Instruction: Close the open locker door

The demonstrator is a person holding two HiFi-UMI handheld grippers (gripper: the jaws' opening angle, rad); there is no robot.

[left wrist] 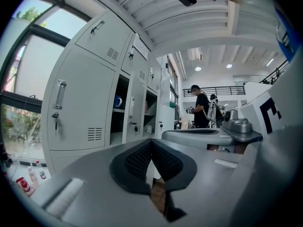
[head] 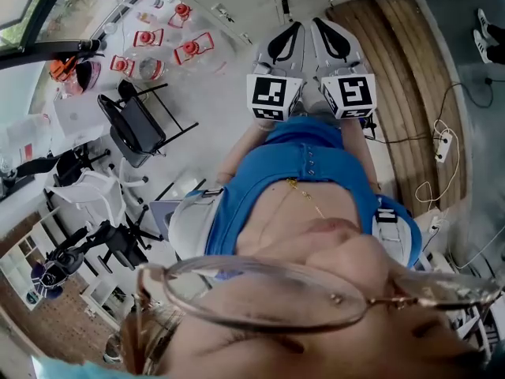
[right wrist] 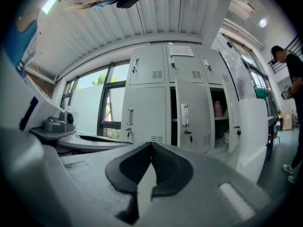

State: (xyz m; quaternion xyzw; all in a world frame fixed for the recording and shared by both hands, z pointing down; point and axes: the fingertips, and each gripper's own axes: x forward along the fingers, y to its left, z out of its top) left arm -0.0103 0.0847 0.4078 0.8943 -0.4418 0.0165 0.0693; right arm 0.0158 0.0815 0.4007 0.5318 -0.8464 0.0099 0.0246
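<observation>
A bank of grey lockers (right wrist: pixel 147 103) stands ahead of both grippers, some way off. One tall door (right wrist: pixel 191 115) hangs open in the right gripper view, with a pink bottle (right wrist: pixel 218 109) on the shelf behind it. The left gripper view shows that open door (left wrist: pixel 133 112) edge-on, and a blue mug (left wrist: pixel 118 101) in the compartment beside it. My left gripper (head: pixel 293 31) and right gripper (head: pixel 322 28) are held side by side, both shut and empty. Their dark pads (left wrist: pixel 142 160) meet at the tip. Neither gripper touches a locker.
A second white door (right wrist: pixel 251 126) stands open further right. A person in black (left wrist: pixel 201 105) stands further down the room. Black chairs (head: pixel 138 125) and a table with small items (head: pixel 170 42) are on the left. Cables and a power strip (head: pixel 442 144) lie at the right.
</observation>
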